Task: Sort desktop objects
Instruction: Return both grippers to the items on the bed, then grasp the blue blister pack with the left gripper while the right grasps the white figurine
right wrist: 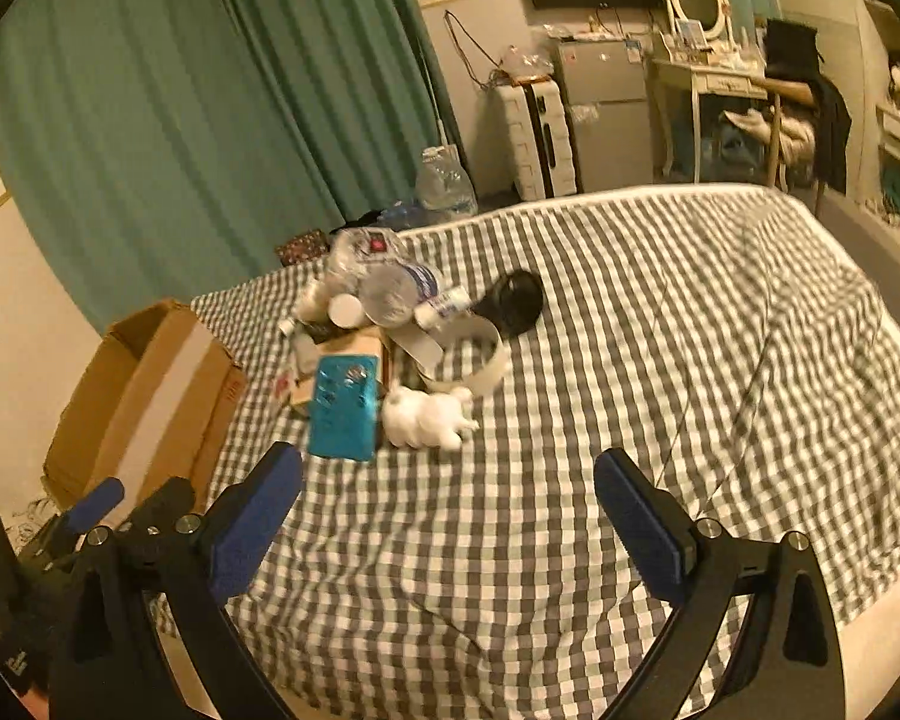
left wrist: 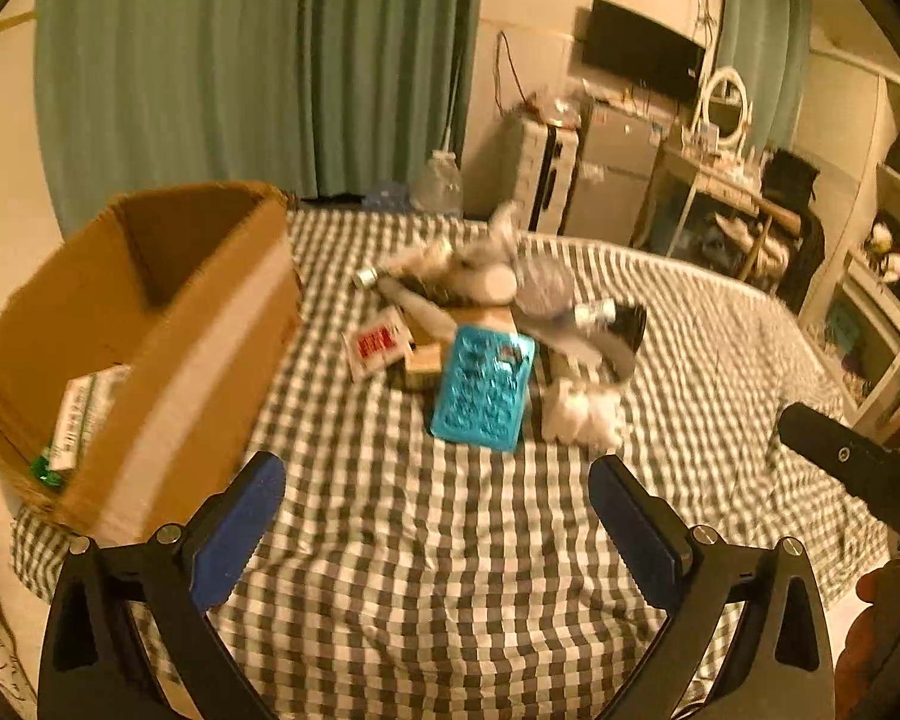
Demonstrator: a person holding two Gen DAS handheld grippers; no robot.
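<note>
While both grippers, left [left wrist: 438,516] and right [right wrist: 448,510], are held over bare checked sheet [left wrist: 426,588], jaws are seen spread wide and empty, presumably readied for a pick. Beyond lies the pile: a glossy teal blister pack [left wrist: 483,387], soft white cotton [left wrist: 579,414], tubes. A stiff cardboard box [left wrist: 168,360] stands just left, one carton inside.

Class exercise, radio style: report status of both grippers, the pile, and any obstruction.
Left gripper open, empty. Right gripper open, empty. Pile unsorted on checked cloth; cardboard box beside it holds one carton. Nothing in the way.
</note>
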